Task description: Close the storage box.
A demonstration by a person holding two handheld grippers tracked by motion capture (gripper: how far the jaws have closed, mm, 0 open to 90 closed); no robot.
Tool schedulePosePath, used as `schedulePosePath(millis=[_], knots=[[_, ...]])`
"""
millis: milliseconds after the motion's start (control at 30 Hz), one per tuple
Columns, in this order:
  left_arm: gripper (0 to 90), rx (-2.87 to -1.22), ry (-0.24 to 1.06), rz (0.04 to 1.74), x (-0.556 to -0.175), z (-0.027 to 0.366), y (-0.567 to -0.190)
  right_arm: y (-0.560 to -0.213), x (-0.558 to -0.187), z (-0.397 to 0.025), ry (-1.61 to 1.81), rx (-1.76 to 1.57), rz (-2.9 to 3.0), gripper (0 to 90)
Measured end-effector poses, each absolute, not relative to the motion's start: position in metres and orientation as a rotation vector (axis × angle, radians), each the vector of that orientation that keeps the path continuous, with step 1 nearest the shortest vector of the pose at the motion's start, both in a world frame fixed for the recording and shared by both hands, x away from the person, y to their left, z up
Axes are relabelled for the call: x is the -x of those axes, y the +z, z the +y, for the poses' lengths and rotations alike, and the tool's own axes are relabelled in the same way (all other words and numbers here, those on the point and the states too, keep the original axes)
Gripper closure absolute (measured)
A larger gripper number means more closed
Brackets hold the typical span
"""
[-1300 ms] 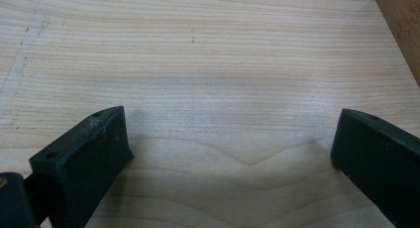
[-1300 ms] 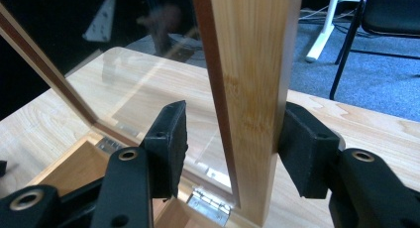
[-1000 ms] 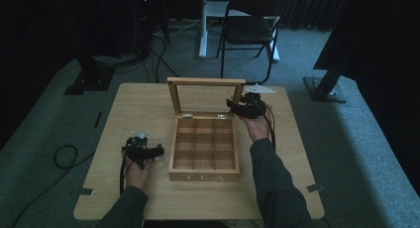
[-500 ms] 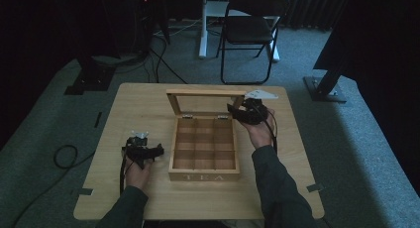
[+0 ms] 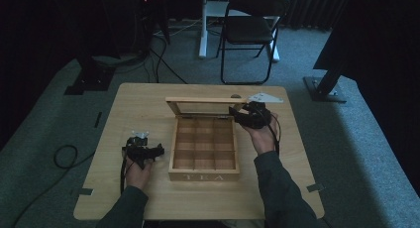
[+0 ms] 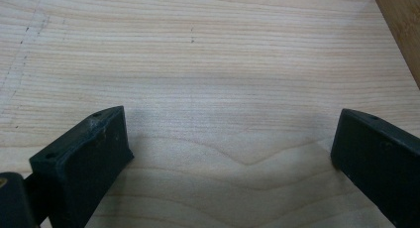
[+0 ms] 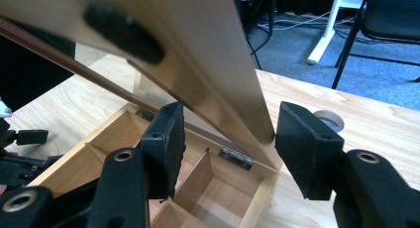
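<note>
A wooden tea box (image 5: 204,177) with empty compartments stands in the middle of the table. Its glass-paned lid (image 5: 198,100) is hinged at the back and leans forward over the box. My right gripper (image 5: 236,112) holds the lid's right end. In the right gripper view its jaws (image 7: 228,134) press on both faces of the lid's (image 7: 198,49) wooden frame, above the box's dividers (image 7: 195,176). My left gripper (image 5: 158,151) rests on the table left of the box. It stands open (image 6: 230,148) over bare wood, with a corner of the box (image 6: 401,25) at the upper right.
The light wooden table (image 5: 138,104) has bare room on both sides of the box and a round cable hole (image 5: 236,95) behind the lid. A folding chair (image 5: 250,32) and stand bases sit on the carpet beyond. A cable loop (image 5: 64,156) lies on the floor at the left.
The right gripper has come down and toward me with the lid, which was upright and now leans forward over the box. The left gripper has stayed put.
</note>
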State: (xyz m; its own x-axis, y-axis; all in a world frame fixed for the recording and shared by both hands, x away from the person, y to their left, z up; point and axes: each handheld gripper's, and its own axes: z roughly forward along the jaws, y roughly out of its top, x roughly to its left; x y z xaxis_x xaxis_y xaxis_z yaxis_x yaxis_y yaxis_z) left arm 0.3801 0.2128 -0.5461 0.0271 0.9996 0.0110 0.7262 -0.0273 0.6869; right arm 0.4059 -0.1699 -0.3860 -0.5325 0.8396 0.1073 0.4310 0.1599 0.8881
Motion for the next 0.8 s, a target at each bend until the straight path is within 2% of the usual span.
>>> schedulePosePath(millis=[800], knots=[[1.6,-1.803,0.710,1.750,-0.380,0.213,-0.546,-0.385,-0.386,-0.172,1.338,-1.200,2.050,44.5]])
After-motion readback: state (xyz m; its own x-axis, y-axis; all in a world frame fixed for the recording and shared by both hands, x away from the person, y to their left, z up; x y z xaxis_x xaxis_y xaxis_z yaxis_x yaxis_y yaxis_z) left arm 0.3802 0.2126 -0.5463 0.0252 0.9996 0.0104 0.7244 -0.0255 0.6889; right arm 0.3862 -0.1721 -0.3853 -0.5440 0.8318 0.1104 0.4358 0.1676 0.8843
